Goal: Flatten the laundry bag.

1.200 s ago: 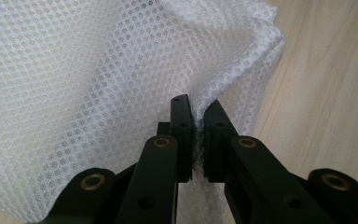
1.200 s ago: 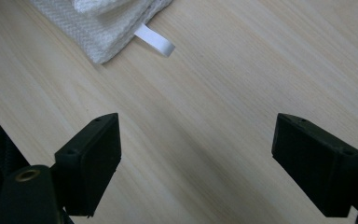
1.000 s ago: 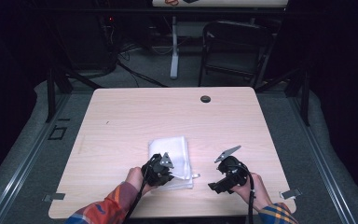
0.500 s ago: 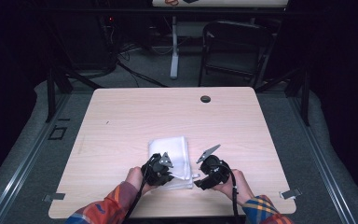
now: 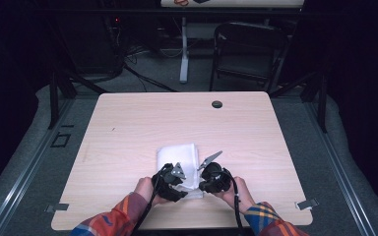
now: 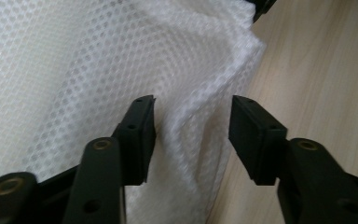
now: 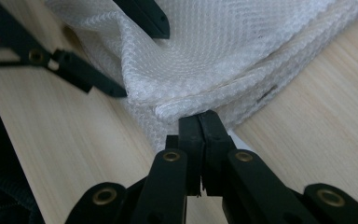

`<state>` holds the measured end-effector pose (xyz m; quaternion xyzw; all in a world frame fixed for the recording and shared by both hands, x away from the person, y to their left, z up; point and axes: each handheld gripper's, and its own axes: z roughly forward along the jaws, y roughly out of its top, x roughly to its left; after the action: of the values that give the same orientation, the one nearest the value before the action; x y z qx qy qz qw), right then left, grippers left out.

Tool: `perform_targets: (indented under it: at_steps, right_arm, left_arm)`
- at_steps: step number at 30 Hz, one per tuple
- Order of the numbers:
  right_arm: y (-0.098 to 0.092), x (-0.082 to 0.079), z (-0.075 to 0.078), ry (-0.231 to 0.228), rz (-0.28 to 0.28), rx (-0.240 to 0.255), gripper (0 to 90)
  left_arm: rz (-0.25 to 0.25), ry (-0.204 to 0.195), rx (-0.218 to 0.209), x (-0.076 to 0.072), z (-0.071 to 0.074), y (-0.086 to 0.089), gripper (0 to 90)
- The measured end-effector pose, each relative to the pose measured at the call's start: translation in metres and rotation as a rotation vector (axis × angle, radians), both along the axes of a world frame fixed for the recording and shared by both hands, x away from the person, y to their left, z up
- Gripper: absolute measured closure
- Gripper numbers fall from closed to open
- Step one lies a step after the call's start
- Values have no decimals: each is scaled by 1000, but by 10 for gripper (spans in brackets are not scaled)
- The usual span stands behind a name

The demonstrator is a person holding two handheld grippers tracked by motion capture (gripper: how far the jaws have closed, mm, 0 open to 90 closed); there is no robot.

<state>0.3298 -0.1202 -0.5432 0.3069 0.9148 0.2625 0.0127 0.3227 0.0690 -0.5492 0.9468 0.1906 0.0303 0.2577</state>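
Cloth (image 5: 179,158) fold between left tool (image 6: 191,128), right tool (image 7: 199,123) at corner

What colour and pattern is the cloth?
White cloth with a fine honeycomb weave, clearest in the left gripper view.

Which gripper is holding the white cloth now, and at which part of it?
The right gripper pinches the white cloth at a folded edge near its corner. The left gripper has just opened; cloth lies between its jaws, unpressed.

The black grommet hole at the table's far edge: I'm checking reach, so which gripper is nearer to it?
Right. The right gripper lies closer below the grommet hole; the left gripper sits farther left, over the white cloth.
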Motion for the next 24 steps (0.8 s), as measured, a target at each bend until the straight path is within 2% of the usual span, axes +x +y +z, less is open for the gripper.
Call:
perform_targets:
  at_steps: [1,3,5,7,10,11,12,14,15,19,20,21,24]
  right_arm:
    - [2,-1,0,-9,-7,13,894]
    - [2,0,1,-13,6,4,894]
    - [3,0,1,-23,1,16,898]
    - [4,1,0,-23,6,9,900]
    - [3,1,-2,-18,-7,0,900]
    - [4,0,-8,-22,-33,20,900]
    - [4,2,-8,-19,-11,-8,900]
    - [4,2,-10,-18,-11,-14,900]
    - [5,1,-13,-22,-28,7,900]
    - [9,-2,-18,-22,-13,15,900]
    - [9,-2,-18,-35,2,-3,900]
    - [11,-4,-18,-43,-8,4,900]
    - [9,-3,-17,-42,11,-16,900]
  left_arm:
    - [-2,-6,0,-2,0,-2,469]
    - [0,-20,-3,-3,1,-5,471]
    - [-1,-44,-6,-1,1,-8,532]
    - [8,-50,2,-1,0,-9,609]
    - [25,-58,-2,0,-1,-7,671]
    - [31,-59,-11,1,0,-6,736]
    - [37,-66,-23,1,1,-4,761]
    - [40,-66,-32,2,2,-3,806]
    - [49,-77,-37,2,3,-2,806]
    - [68,-88,-69,2,8,2,837]
    - [72,-90,-75,2,10,4,838]
    - [78,-101,-83,2,14,6,839]
    - [97,-109,-100,2,20,11,839]
